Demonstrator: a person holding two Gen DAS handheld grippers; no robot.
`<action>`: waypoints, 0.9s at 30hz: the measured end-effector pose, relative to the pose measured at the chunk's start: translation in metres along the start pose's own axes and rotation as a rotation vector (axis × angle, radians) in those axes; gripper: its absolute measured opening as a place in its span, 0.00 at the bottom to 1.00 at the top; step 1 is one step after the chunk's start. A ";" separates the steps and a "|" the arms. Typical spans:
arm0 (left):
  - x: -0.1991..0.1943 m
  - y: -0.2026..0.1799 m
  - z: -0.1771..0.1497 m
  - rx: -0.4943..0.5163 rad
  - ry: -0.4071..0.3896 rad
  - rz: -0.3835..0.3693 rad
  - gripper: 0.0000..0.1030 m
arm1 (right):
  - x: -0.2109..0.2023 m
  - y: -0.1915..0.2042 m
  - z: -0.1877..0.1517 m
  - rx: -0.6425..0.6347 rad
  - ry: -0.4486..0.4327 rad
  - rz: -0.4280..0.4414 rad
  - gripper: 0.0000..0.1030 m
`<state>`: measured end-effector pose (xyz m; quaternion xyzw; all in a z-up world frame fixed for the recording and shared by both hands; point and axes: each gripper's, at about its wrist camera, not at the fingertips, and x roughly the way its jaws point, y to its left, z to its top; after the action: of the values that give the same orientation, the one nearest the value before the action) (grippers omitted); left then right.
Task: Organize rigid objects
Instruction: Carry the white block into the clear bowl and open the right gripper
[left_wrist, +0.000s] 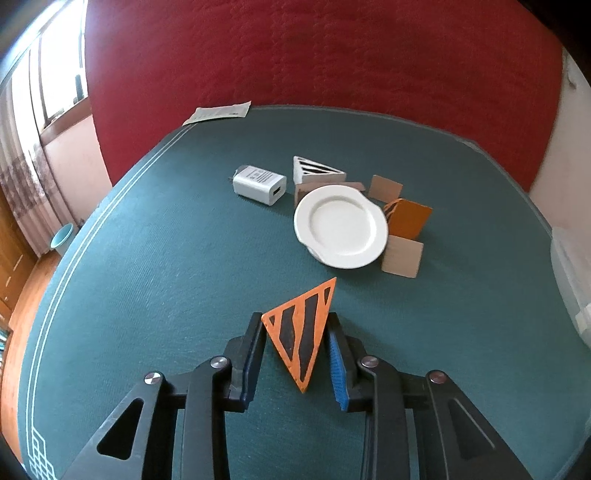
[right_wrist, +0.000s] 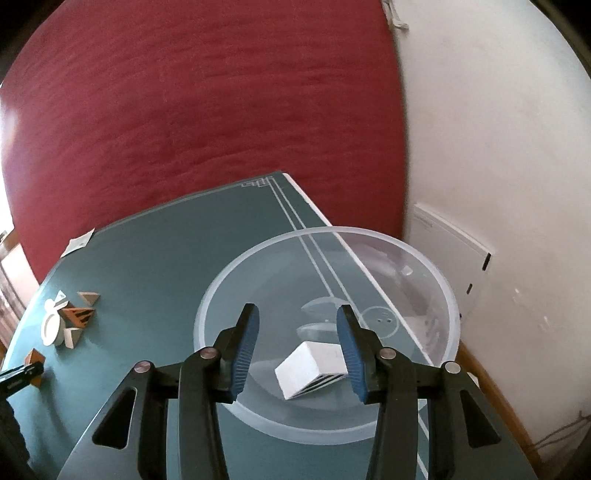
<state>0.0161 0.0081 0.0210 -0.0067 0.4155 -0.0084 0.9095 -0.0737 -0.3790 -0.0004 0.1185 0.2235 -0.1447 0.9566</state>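
An orange triangle block with black stripes (left_wrist: 299, 339) stands on edge on the green table mat (left_wrist: 166, 258). My left gripper (left_wrist: 295, 318) is shut on it, one blue pad against each side. In the right wrist view, my right gripper (right_wrist: 296, 309) hangs open over a clear plastic bowl (right_wrist: 325, 232) at the table's right edge. A white block with a striped face (right_wrist: 310, 369) lies tilted on the bowl's bottom, below the fingers and free of them. The left gripper's tip and its orange block (right_wrist: 34, 358) show at that view's far left.
Beyond the left gripper lie a white plate (left_wrist: 341, 225), a white charger (left_wrist: 260, 184), a white striped triangle block (left_wrist: 314, 170), an orange block (left_wrist: 408, 218) and plain tan blocks (left_wrist: 402, 256). A paper slip (left_wrist: 219, 112) sits at the far edge. A red wall rises behind.
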 end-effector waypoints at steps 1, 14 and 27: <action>-0.001 -0.001 0.000 0.002 -0.001 -0.002 0.33 | 0.000 -0.001 0.000 0.002 -0.001 -0.003 0.44; -0.032 -0.071 0.012 0.135 -0.051 -0.114 0.31 | -0.012 -0.014 -0.001 0.009 -0.096 -0.095 0.44; -0.051 -0.182 0.026 0.309 -0.054 -0.331 0.31 | -0.016 -0.040 -0.004 0.058 -0.132 -0.124 0.44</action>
<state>0.0008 -0.1724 0.0803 0.0641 0.3779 -0.2209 0.8968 -0.1022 -0.4111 -0.0029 0.1224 0.1626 -0.2175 0.9546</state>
